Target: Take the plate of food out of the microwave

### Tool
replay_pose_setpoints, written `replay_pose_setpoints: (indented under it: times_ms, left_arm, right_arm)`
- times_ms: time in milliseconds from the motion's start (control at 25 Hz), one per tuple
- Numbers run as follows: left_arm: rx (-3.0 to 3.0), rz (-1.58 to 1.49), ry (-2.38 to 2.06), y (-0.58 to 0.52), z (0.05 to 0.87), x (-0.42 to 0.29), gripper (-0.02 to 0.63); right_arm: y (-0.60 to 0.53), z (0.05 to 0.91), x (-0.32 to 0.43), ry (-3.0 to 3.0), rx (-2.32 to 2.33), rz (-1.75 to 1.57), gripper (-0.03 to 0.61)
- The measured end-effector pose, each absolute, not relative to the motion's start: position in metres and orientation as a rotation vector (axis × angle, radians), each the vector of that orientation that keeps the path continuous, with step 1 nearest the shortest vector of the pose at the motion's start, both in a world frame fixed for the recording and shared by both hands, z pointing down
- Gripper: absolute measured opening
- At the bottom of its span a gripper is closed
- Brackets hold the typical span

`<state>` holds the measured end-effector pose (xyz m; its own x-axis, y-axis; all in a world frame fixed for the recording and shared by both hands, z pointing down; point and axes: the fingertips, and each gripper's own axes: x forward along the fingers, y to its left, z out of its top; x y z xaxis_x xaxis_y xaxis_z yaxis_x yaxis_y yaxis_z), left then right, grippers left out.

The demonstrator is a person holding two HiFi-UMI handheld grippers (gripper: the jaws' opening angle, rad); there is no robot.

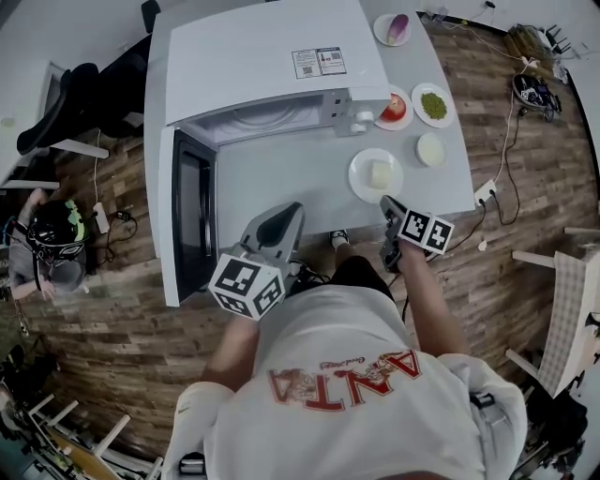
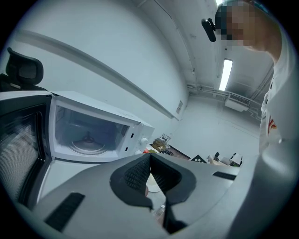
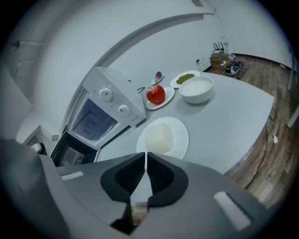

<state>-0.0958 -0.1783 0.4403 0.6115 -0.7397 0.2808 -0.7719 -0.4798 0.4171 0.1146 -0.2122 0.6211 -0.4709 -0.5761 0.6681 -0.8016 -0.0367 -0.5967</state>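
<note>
**Two grippers seen closed and empty, plate of food outside the microwave**

One white plate (image 1: 359,178) (image 3: 180,135) carrying a pale block of food (image 1: 379,173) (image 3: 159,138) was seen on the white table (image 1: 281,178) (image 3: 233,116), outside the microwave (image 1: 272,56) (image 2: 93,135) (image 3: 110,100) and in front of its dial panel. The microwave door (image 1: 192,211) (image 2: 18,149) (image 3: 70,149) was swung fully open to the left in the head view. Only the glass turntable (image 2: 88,144) was seen inside the cavity.

The right gripper (image 1: 387,204) (image 3: 146,156) was held just beside the plate's near rim, and whether it touched the rim could not be told. Its jaws were drawn almost together, with only a thin slit left at the tips and nothing gripped between them. In its own view the plate was seen beyond the tips.

The left gripper (image 1: 292,208) (image 2: 150,158) was held in front of the open door, pointed toward the table. Its jaws were pressed together at the tips, and nothing was held.

Further back on the table, beside the microwave, a plate with a red fruit (image 1: 395,108) (image 3: 156,94), a plate of green food (image 1: 433,104) (image 3: 185,78) and a bowl of white food (image 1: 430,149) (image 3: 196,88) were set close together. A small plate with a purple item (image 1: 393,28) (image 3: 158,77) was placed behind them.
</note>
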Motion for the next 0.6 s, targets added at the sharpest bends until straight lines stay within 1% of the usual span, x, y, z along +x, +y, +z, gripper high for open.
replay_pose_setpoints:
  times_ms: [80, 600]
  left_arm:
    - [2.33, 0.06, -1.194, -0.179, 0.437, -0.097, 0.009]
    - [2.367, -0.046, -1.336, -0.184, 0.394, -0.119, 0.009]
  right_arm:
    - [-0.218, 0.602, 0.108, -2.085, 1.474, 1.441, 0.003]
    - [-0.244, 0.421, 0.043, -2.642, 1.292, 0.797, 0.002]
